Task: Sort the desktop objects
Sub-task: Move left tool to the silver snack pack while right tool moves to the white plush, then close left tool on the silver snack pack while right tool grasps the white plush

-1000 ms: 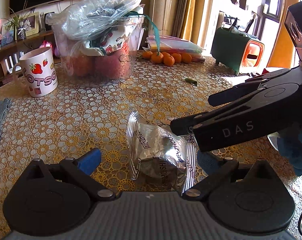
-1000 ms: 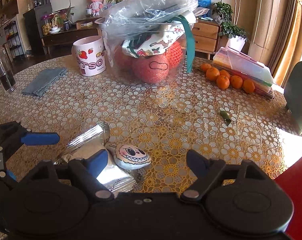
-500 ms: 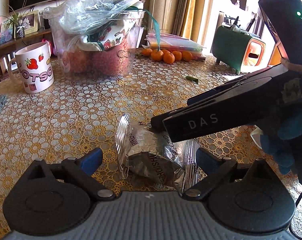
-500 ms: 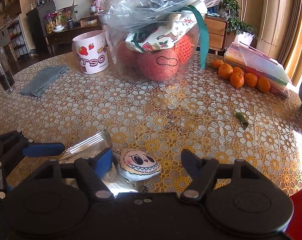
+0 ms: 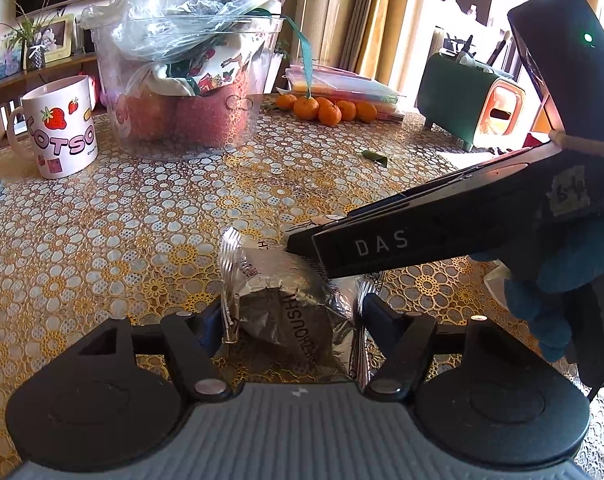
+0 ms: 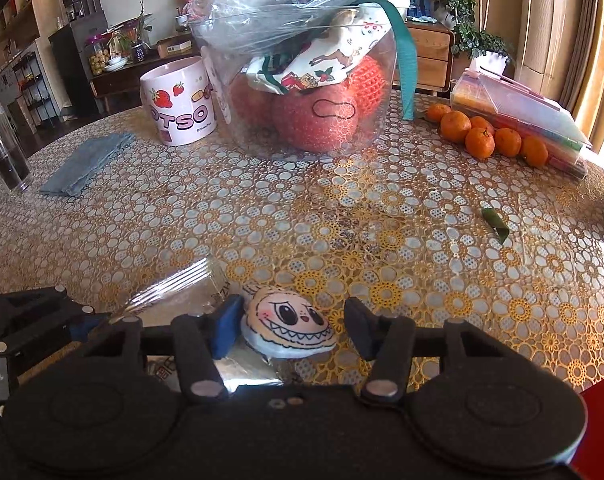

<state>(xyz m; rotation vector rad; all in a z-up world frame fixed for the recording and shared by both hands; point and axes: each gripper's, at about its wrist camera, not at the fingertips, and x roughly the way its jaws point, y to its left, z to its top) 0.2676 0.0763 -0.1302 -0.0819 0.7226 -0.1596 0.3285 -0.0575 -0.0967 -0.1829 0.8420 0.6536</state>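
A silver foil snack packet [image 5: 290, 304] lies on the patterned tablecloth between the fingers of my left gripper [image 5: 292, 320], whose jaws have closed in onto its crimped ends. In the right wrist view the packet's crimped end [image 6: 174, 284] shows at lower left. A small round cartoon-face pouch [image 6: 288, 320] lies between the fingers of my right gripper [image 6: 292, 328], which is open with a gap on the right side. The right gripper's black body [image 5: 442, 232] crosses just over the packet in the left wrist view.
A clear tub [image 6: 310, 92] stuffed with knitted balls and a plastic bag stands at the back, a strawberry mug [image 6: 178, 108] beside it. Several tangerines [image 6: 482, 136], a stack of folders [image 6: 522, 120], a blue cloth [image 6: 86, 164], a glass [image 6: 2, 148], a green leaf [image 6: 496, 224] and a green box [image 5: 466, 108] lie around.
My left gripper has moved forward and closed its fingers onto the foil packet. My right gripper has moved forward over the face pouch and narrowed around it.
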